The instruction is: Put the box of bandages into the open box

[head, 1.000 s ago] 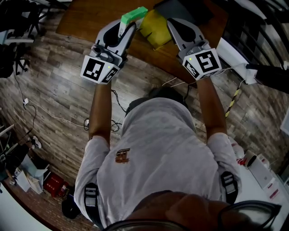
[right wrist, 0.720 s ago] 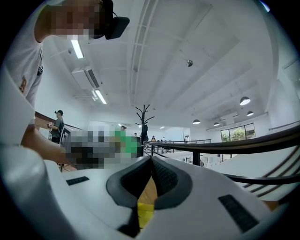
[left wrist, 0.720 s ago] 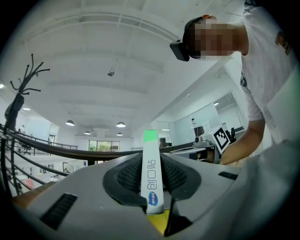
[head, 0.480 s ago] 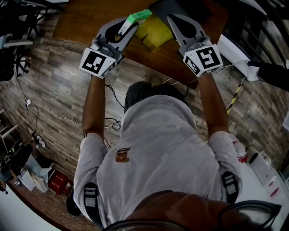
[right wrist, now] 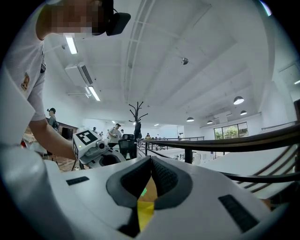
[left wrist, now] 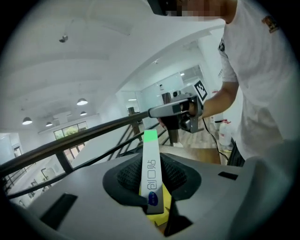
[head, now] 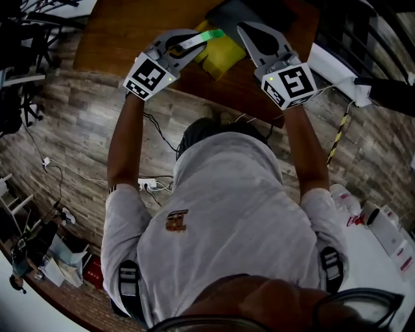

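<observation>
In the head view my left gripper (head: 189, 41) is shut on the box of bandages (head: 209, 35), a slim white box with a green end, held over the wooden table (head: 123, 35). The box's green end reaches over a yellow thing (head: 225, 55) on the table. In the left gripper view the box of bandages (left wrist: 150, 157) stands upright between the black pads (left wrist: 125, 177). My right gripper (head: 247, 29) hangs to the right of the yellow thing, shut with nothing in it. Its tips meet in the right gripper view (right wrist: 151, 161), and yellow (right wrist: 145, 213) shows below them.
A dark flat object (head: 237, 13) lies at the table's far edge behind the yellow thing. A white device (head: 334, 68) with cables sits right of the table. Loose cables (head: 155, 185) run over the plank floor. A black railing (right wrist: 225, 143) and distant people (right wrist: 114, 133) show beyond.
My left gripper has carried the box of bandages rightward and farther over the table, tilting it flatter so its green end now overlaps the yellow thing. The right gripper has hardly moved.
</observation>
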Tool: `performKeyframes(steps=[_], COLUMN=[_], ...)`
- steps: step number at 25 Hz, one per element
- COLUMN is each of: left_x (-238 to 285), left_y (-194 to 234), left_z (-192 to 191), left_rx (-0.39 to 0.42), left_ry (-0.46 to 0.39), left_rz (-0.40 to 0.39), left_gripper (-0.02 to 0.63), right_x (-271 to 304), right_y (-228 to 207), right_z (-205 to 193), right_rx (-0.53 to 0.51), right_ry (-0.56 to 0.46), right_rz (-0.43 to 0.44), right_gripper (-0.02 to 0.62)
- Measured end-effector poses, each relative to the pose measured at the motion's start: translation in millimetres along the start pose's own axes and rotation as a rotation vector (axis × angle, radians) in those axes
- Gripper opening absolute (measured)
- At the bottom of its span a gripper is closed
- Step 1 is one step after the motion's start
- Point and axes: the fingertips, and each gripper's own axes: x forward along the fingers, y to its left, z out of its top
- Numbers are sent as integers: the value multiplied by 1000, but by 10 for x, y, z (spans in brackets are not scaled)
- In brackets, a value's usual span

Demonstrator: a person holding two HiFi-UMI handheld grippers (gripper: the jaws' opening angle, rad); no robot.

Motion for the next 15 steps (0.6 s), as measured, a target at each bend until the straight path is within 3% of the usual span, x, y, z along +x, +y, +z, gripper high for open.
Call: performKeyframes(steps=[15], left_x=[516], left_y=[-63], left_z=[-975], left_rx=[172], left_ry=[300], left_rz=[-329], left_gripper=[106], right_x=[161], right_y=[-91], right_z=[-141], right_rx=[7], right_ry=[49], right_rz=[-110], right_gripper=[32])
